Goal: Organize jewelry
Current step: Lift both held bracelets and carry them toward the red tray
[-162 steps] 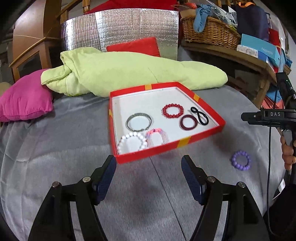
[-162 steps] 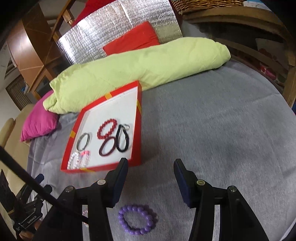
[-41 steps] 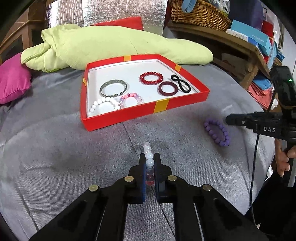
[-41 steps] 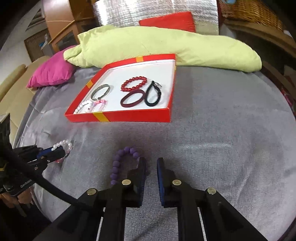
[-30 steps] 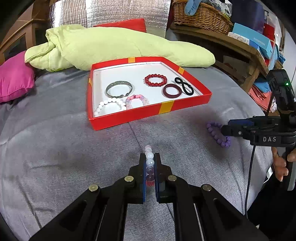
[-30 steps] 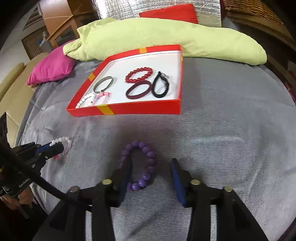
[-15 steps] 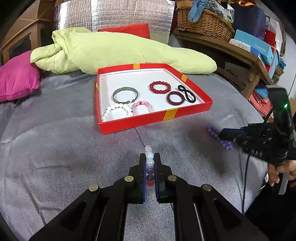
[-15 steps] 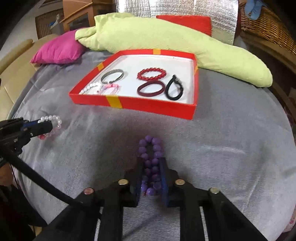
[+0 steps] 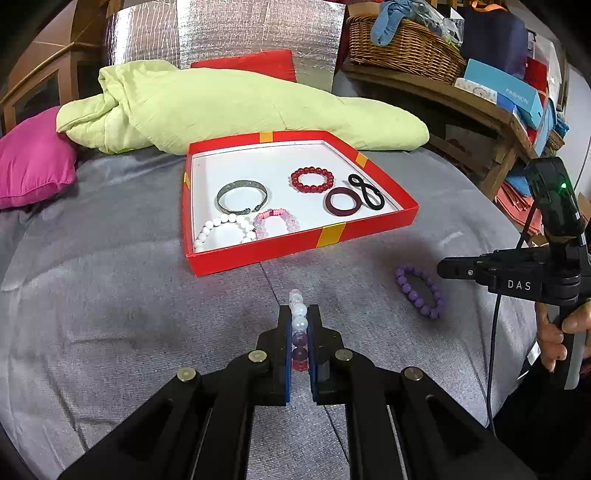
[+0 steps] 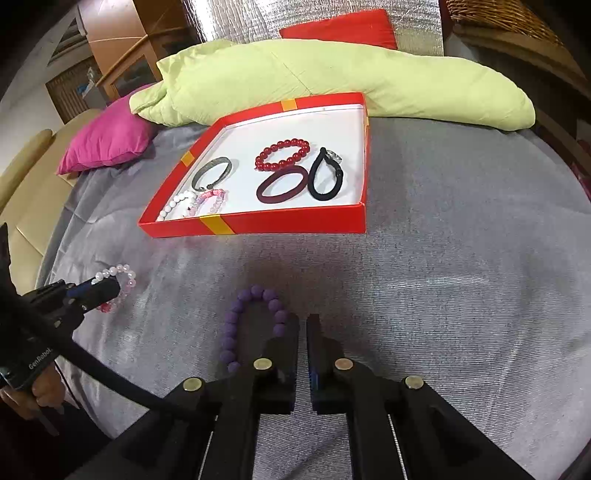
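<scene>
A big light green blanket (image 9: 236,107) lies rolled up across the top middle of the picture. A pink pillow (image 9: 33,162) sits at the left edge, just beside the blanket. A red cushion (image 9: 251,62) peeks out behind the blanket, in front of a shiny silver sheet (image 9: 221,33). At the upper right, a brown woven basket (image 9: 402,48) and a blue box (image 9: 506,92) sit on a wooden shelf (image 9: 461,107).

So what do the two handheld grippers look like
Both are black, with two long arms, silver bolts and blue pads inside the fingers. The right gripper reads DAS, has a green light and a black cable; the left gripper handle reads GenRobot.
</scene>
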Demonstrator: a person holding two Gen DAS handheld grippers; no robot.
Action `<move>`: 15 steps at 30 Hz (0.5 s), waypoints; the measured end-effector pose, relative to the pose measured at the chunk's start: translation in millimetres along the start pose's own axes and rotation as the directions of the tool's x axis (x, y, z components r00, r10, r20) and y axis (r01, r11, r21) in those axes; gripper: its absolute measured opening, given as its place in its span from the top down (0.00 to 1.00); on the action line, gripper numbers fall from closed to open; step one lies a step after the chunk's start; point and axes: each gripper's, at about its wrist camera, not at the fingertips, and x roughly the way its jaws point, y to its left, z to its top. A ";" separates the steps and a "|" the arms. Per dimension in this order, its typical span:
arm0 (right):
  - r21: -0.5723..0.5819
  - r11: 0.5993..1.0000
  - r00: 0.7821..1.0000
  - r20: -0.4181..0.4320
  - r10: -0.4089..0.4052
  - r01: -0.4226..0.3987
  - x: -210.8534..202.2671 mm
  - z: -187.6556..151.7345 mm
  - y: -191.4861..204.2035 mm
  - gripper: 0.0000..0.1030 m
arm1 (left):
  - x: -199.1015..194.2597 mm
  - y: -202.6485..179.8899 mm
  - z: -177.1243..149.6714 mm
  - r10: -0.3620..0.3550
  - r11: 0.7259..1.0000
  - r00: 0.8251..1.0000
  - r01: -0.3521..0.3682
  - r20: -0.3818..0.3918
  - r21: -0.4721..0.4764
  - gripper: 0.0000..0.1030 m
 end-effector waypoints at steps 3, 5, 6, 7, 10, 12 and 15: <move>-0.008 1.000 1.000 -0.004 0.004 -0.004 1.9 0.1 7.4 0.61 | 0.2 -0.8 -1.2 0.022 1.000 1.000 -0.022 -0.005 0.011 0.92; -0.025 1.000 1.000 0.018 -0.003 0.004 1.1 -0.4 12.1 0.52 | 1.0 0.3 -2.2 0.034 0.999 0.999 -0.033 -0.015 0.008 0.92; -0.035 0.999 1.000 0.027 -0.005 0.006 0.7 -0.6 13.8 0.52 | 1.2 0.4 -2.7 0.042 0.999 0.999 -0.042 -0.019 0.010 0.92; -0.046 0.999 1.000 0.028 -0.008 0.010 1.5 -0.5 15.7 0.52 | 1.1 0.4 -3.0 0.048 0.999 0.999 -0.048 -0.020 0.013 0.92; -0.069 0.997 0.999 0.007 -0.039 0.039 10.9 -2.1 20.0 0.61 | 0.7 -1.8 -2.7 0.086 0.996 0.996 -0.086 -0.022 0.030 0.92; -0.117 0.989 0.996 -0.015 -0.089 0.086 21.3 -4.9 27.1 0.82 | 1.4 -2.2 -2.7 0.102 0.994 0.994 -0.101 -0.030 0.032 0.92; -0.173 0.977 0.993 0.016 -0.120 0.121 20.0 -6.9 37.4 0.90 | 3.5 -4.0 -3.3 0.147 0.988 0.988 -0.144 -0.046 0.049 0.92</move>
